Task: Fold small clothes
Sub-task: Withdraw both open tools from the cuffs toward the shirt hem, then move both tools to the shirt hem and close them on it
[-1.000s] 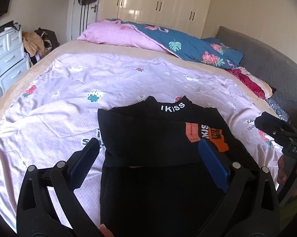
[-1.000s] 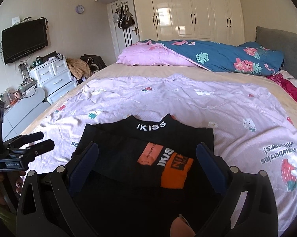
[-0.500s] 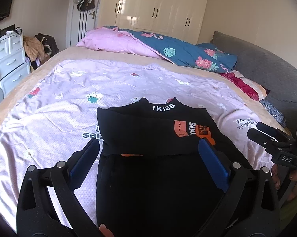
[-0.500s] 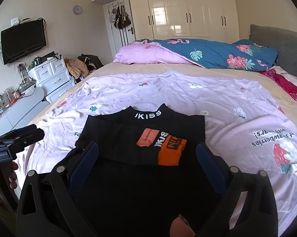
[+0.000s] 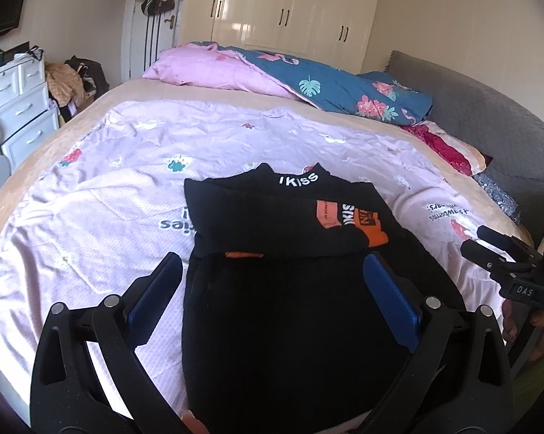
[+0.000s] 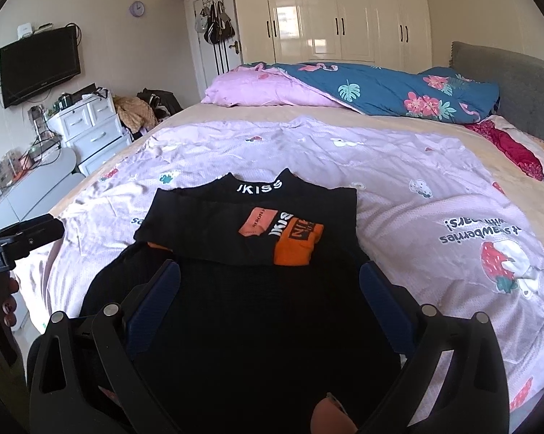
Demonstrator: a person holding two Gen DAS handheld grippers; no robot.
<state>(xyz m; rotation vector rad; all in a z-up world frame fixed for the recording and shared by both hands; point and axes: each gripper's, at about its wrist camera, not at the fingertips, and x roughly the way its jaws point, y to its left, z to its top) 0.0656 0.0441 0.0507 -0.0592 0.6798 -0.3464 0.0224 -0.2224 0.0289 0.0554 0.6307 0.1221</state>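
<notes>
A small black garment (image 5: 290, 253) with white "IKISS" lettering and an orange patch lies on the pink bedspread (image 5: 109, 199). Its upper part is folded down over the lower part. My left gripper (image 5: 272, 289) is open and empty, held above the garment's near half. My right gripper (image 6: 268, 289) is open and empty too, above the same garment (image 6: 257, 246). The right gripper shows at the right edge of the left wrist view (image 5: 503, 256). The left gripper shows at the left edge of the right wrist view (image 6: 22, 238).
A pink pillow (image 6: 264, 86) and a blue floral quilt (image 6: 387, 86) lie at the far side of the bed. A grey headboard (image 6: 507, 76) stands on the right. White drawers (image 6: 91, 123) and a wall TV (image 6: 40, 65) are on the left.
Both grippers have drawn back and up from the garment, so it looks smaller and farther. The garment itself has not moved.
</notes>
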